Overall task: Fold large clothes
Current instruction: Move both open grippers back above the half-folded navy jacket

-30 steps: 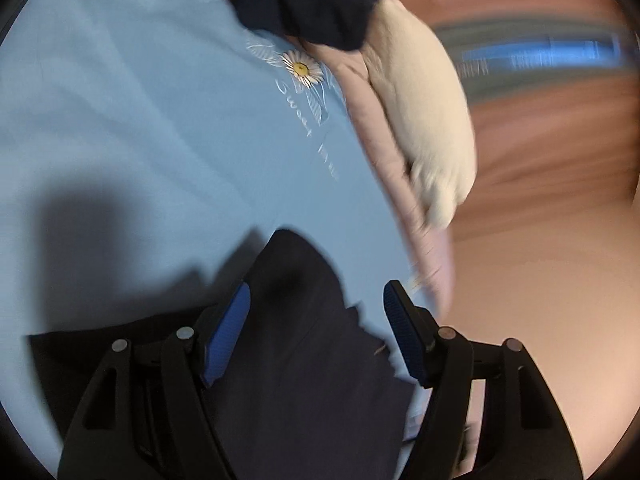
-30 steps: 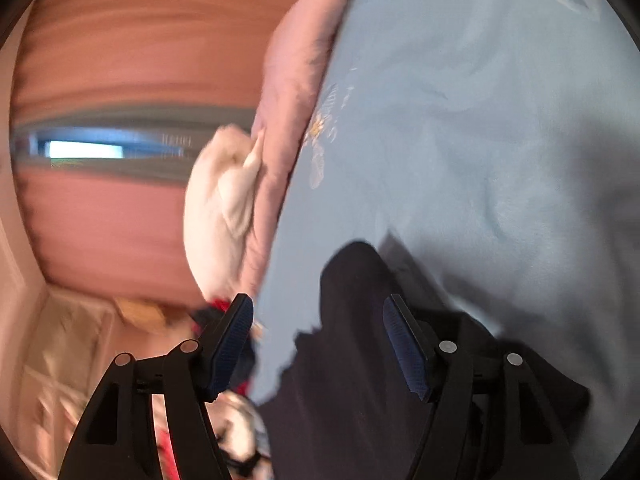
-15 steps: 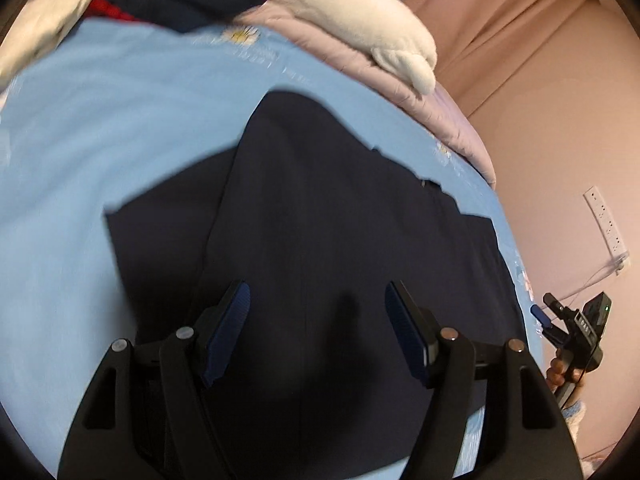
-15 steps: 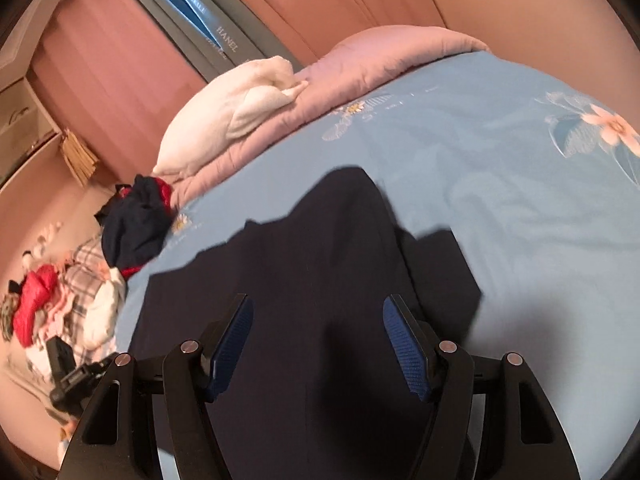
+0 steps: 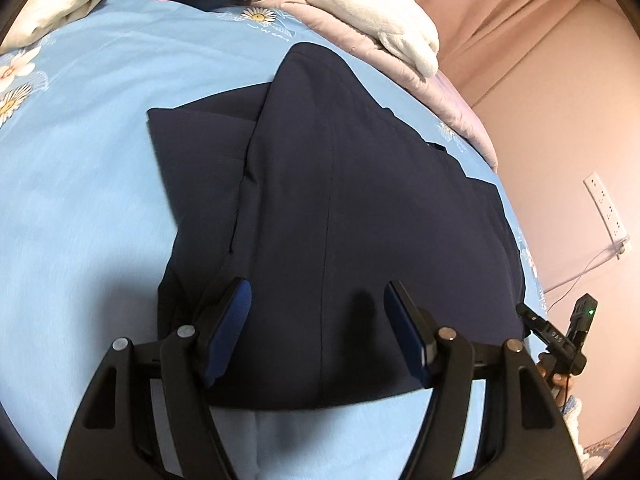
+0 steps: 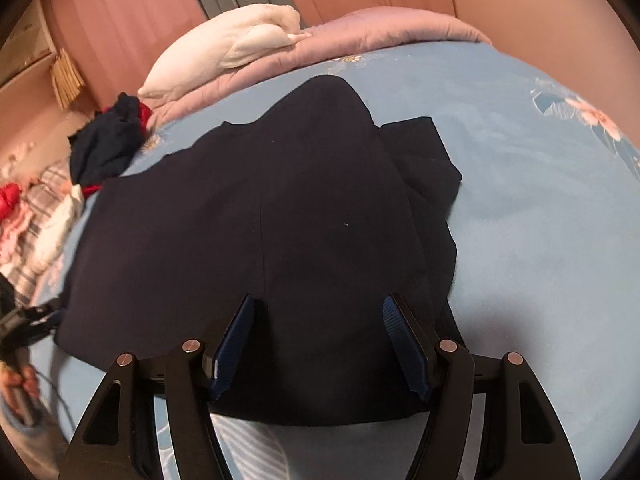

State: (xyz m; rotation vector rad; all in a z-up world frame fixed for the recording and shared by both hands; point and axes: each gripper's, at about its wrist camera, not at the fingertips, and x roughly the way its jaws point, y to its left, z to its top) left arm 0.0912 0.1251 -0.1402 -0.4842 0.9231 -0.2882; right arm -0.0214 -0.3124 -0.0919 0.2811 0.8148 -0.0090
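**Both grippers poised over the spread garment**

Navy garment [image 5: 340, 208] lies flat on the blue bedsheet [image 5: 80, 180], sleeves tucked in, near hem toward me. My left gripper [image 5: 316, 332] and right gripper [image 6: 316, 340] hover above it, jaws apart, nothing held, probably lining up for the hem.

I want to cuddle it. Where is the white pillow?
In both views the white pillow lies at the bed's far edge on the pink quilt, beyond the navy garment.
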